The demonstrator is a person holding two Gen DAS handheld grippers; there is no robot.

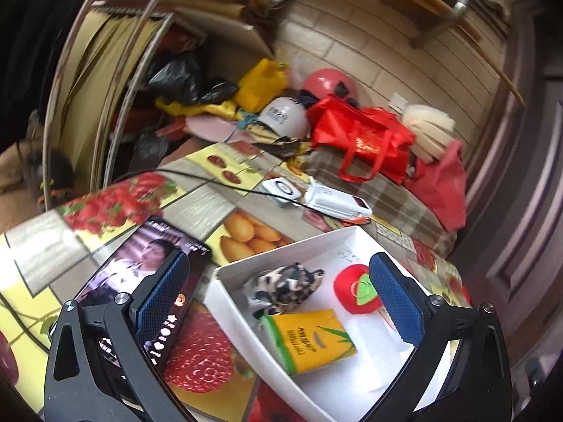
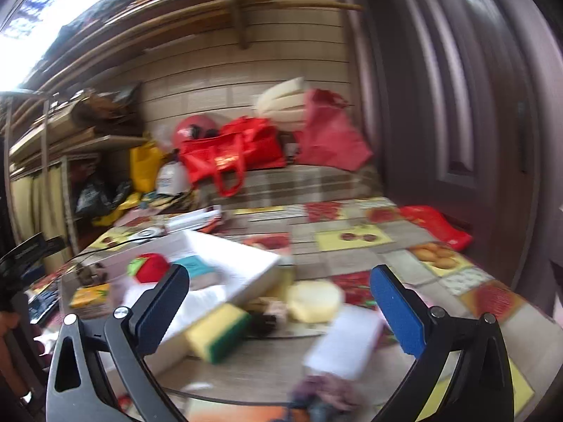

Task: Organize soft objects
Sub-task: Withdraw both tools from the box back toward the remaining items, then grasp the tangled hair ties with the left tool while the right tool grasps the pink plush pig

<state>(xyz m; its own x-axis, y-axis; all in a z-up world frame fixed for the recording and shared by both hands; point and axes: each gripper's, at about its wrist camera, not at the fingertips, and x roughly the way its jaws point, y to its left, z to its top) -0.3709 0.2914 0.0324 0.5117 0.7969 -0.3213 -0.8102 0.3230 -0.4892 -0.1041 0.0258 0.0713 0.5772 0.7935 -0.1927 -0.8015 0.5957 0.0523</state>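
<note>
A white box on the fruit-print table holds a black-and-white cloth, a red plush apple and a yellow tissue pack. My left gripper is open and empty above the box. In the right wrist view my right gripper is open and empty above a yellow-green sponge, a pale yellow round pad, a white pack and a purple cloth. These lie on the table just right of the box. This view is blurred.
A lit phone lies left of the box. A white charger and a cable sit behind it. Red bags, a helmet and clutter line the far wall. A dark door stands on the right.
</note>
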